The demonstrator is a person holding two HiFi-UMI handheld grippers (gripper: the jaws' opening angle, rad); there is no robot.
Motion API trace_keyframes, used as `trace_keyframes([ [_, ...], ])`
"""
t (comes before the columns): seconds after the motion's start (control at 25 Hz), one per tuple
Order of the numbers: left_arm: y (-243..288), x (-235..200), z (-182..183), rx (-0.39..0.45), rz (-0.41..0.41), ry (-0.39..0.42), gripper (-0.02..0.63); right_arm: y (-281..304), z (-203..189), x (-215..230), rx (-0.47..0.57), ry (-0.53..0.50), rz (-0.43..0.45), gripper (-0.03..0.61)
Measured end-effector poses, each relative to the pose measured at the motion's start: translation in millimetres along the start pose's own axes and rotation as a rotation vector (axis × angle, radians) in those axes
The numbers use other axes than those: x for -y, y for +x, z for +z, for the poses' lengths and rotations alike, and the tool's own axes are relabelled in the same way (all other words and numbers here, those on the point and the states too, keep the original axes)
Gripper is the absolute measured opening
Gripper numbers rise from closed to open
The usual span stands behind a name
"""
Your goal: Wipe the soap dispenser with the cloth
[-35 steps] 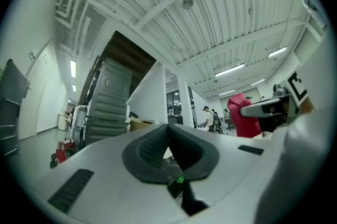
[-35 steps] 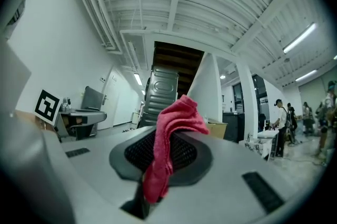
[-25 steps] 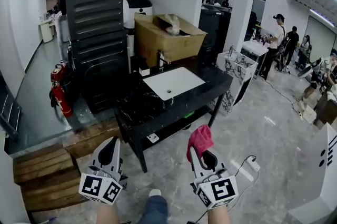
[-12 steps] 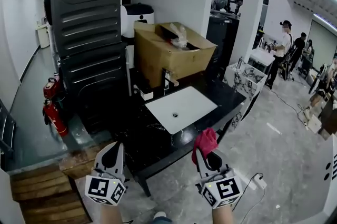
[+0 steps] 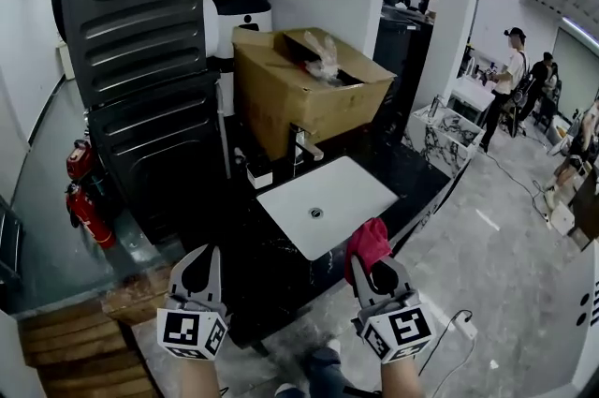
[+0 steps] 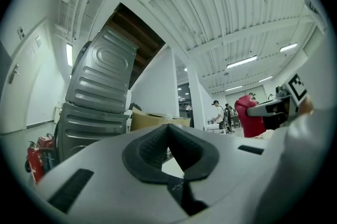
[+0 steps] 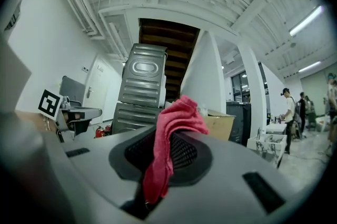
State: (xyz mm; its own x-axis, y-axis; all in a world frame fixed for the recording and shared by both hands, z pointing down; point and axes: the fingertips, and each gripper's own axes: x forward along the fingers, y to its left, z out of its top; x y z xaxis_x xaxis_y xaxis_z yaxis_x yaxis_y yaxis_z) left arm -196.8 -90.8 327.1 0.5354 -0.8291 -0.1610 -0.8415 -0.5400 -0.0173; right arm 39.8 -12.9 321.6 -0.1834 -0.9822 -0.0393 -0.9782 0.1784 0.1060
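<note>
A tall, ribbed dark metal casing [image 5: 140, 59] and an open cardboard box [image 5: 309, 92] rise behind a black counter [image 5: 234, 242]. The counter holds a white basin [image 5: 328, 204], with a faucet [image 5: 301, 146] at the basin's rear edge. A person stands at the counter's near side with both tools held about level and pointed toward it. The left gripper [image 6: 168, 130] has its jaws pressed together with nothing between them. The right gripper [image 5: 372, 263] pinches a red cloth [image 5: 367, 242]. The cloth's long axis runs along the jaws, from a narrow tail down in their throat to a bunched end that spills past the tips. That bunched end points at the basin's near corner and hangs just short of the counter edge. A small white container [image 5: 259, 174] with a dark top sits on the counter just left of the faucet, well apart from the cloth and both tools. It is too small to identify.
</note>
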Motion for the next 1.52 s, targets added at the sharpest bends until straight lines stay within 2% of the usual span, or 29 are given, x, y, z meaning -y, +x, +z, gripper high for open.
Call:
trace_keyframes([
  [0.32,79.3,-6.0,-26.2,-0.020,0.040,0.000,0.014,84.9,-25.3,50.5,0.000,0.039,0.069,0.058],
  [0.6,165.3,-17.5,-57.6,-0.051,0.101,-0.063,0.014,166.6,-36.2,111.9,-0.005,0.046,0.151,0.058],
  [0.68,188.1,-19.8,-66.8,-0.063,0.108,-0.077,0.058,187.6,-40.9,131.6,-0.012,0.049,0.170,0.058],
  [0.8,221.0,-18.8,-83.1,-0.098,0.101,-0.053,0.172,214.7,-48.9,159.3,-0.022,0.062,0.195,0.058],
  [0.92,248.8,-24.7,-99.0,-0.134,0.117,-0.041,0.196,237.8,-56.4,176.6,-0.034,0.081,0.231,0.058],
  [1.24,313.7,-41.1,-147.2,-0.221,0.127,-0.030,0.183,270.6,-88.3,181.2,-0.099,0.104,0.299,0.058],
  [1.52,348.1,-66.2,-195.8,-0.301,0.114,-0.046,0.176,282.9,-113.9,175.8,-0.174,0.079,0.307,0.058],
])
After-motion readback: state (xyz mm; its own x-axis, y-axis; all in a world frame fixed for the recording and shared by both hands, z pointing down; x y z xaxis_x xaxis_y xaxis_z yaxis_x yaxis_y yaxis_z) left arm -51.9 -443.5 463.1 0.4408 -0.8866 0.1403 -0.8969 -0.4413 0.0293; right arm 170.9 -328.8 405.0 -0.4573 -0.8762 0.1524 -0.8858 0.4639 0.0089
